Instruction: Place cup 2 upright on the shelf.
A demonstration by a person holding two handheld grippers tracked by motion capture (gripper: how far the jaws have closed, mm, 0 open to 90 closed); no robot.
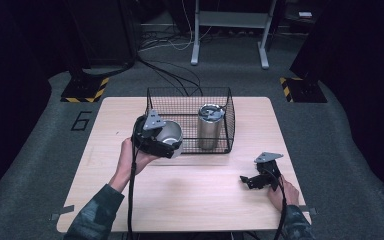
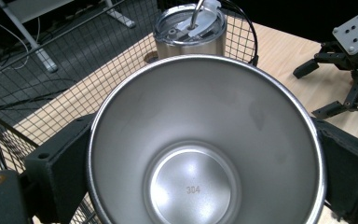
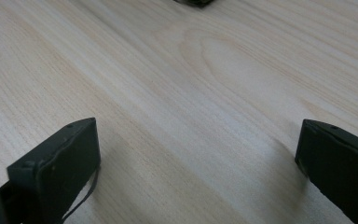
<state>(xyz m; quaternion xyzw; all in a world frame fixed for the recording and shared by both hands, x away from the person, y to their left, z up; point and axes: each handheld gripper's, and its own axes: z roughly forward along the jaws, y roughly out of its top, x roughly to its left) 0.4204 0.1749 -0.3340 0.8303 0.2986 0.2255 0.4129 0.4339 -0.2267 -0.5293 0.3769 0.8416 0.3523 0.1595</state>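
Silver steel cup (image 2: 205, 140), "304" stamped inside; silver lidded tumbler (image 1: 210, 127); black wire-mesh basket (image 1: 190, 92); pale wood-grain table (image 1: 205, 195); black fingers (image 3: 56, 163); camouflage sleeve (image 1: 97, 212); yellow-black striped floor plates (image 1: 85, 90).

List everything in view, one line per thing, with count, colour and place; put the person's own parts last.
Cup: one, steel, open and empty, held tilted in the left gripper at the basket's near-left corner.
Tumbler: one, steel with a clear lid, upright inside the basket, right half.
Basket: one, black wire, far middle of the table.
Table: one, light wood, centre of the floor.
Desk legs: two, pale grey, on the floor beyond the table.
Hazard-taped bases: two, black and yellow, past the table's far corners.
Left gripper: one, black, fingers shut on the cup.
Right gripper: one, black, fingers open, low over the table's near right.
Hands: two, camouflage sleeves, near edge.
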